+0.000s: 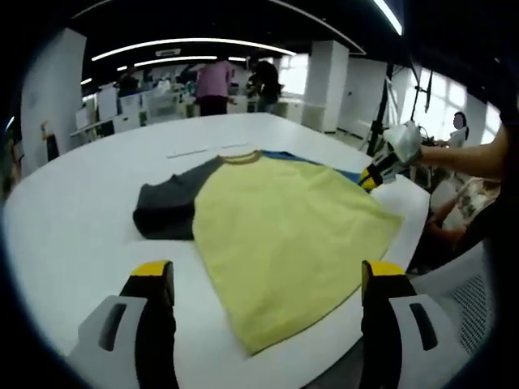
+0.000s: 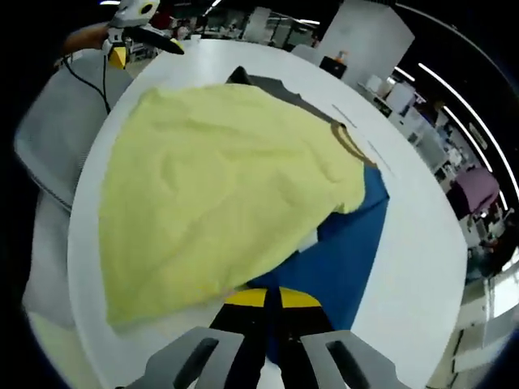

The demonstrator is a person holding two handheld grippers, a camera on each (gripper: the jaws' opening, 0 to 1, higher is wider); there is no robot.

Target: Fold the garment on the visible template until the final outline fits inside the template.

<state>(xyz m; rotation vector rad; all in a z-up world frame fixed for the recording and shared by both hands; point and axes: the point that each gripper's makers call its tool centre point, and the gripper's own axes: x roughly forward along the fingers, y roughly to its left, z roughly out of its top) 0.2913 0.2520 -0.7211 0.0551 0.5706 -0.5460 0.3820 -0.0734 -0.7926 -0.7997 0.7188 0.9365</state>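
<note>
Looking first through the left gripper view, we had the left hand-held gripper [image 1: 268, 279] spread wide with nothing between its jaws, hovering over the near hem of the yellow garment [image 1: 292, 235]. That shirt lay flat on the white worktop [image 1: 73, 219], its grey sleeve [image 1: 166, 207] stretched out to one side and the blue template [image 1: 284, 156] peeking out beyond the collar. The right hand-held gripper [image 1: 375, 174] sat at the garment's far edge.

Then, in the right gripper view, our right hand-held gripper [image 2: 272, 298] had its yellow-tipped jaws brought together just over the blue template [image 2: 349, 243], beside the garment's edge [image 2: 211, 186]; we could not tell whether it pinched any cloth. We judged the fold would go best by pinching only the top layer at the edge and carrying it across level, so the template stayed put.
</note>
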